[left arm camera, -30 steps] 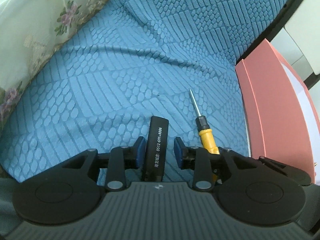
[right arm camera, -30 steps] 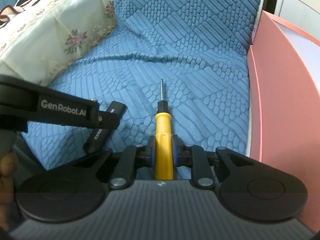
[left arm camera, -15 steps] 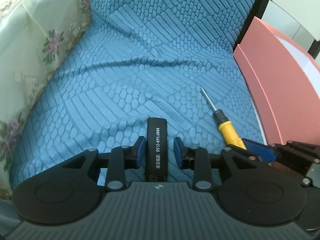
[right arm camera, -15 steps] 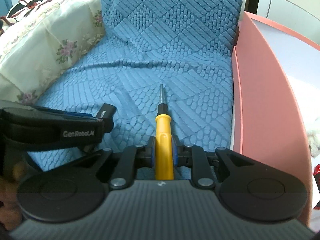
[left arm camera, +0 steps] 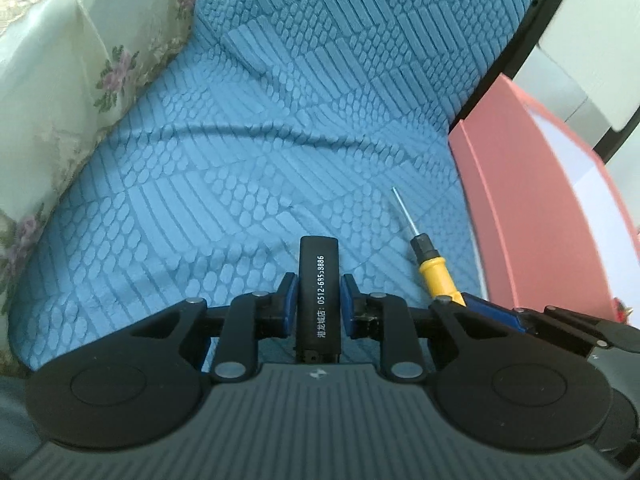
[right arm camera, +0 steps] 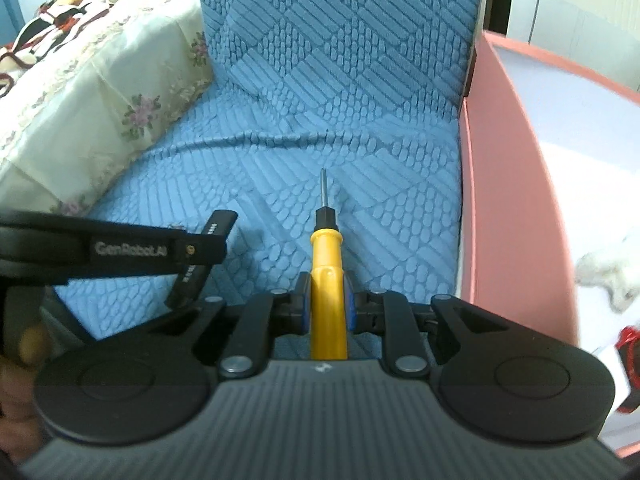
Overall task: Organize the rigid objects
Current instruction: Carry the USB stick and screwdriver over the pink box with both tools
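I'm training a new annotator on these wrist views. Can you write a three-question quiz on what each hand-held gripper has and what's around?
1. True or false: the right hand-held gripper is shut on the yellow screwdriver.
2. What is between the pads of the left hand-held gripper? A) black stick with white print B) a spoon C) nothing
3. Fill in: to the right of the blue textured cover stands a ____ box.

Key: 1 true; 2 A; 3 pink.
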A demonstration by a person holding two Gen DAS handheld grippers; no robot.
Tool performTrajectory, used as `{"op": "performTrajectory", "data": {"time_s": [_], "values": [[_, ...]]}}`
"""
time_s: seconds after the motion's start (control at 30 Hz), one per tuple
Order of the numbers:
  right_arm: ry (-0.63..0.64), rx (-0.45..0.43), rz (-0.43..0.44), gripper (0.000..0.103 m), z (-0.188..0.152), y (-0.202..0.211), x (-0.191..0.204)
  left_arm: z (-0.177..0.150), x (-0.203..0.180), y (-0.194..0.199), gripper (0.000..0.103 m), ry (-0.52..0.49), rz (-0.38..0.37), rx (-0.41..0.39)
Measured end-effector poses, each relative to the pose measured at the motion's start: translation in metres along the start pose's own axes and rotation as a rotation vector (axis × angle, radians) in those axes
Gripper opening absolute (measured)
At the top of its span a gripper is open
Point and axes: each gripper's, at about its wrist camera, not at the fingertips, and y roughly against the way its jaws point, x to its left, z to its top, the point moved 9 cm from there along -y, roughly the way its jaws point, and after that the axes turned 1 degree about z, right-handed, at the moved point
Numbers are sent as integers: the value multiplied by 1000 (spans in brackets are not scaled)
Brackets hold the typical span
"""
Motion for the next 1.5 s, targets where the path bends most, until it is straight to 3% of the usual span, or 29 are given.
{"op": "performTrajectory", "data": {"time_s": [0.2,0.57,1.1,1.5], "values": [[-8,15,11,20,-1,14,0,-6,1,18,27,55,-28,11],[-69,-34,39,20,26,71,-12,12,-36,60,27,51,-68,-3],[-96,-189,52,20,93,168,-53,70,-125,143,27,-17,-150,-108],[-126,-259,5,20,112,208,-110,101,-217,160,27,-84,-224,-163]]}}
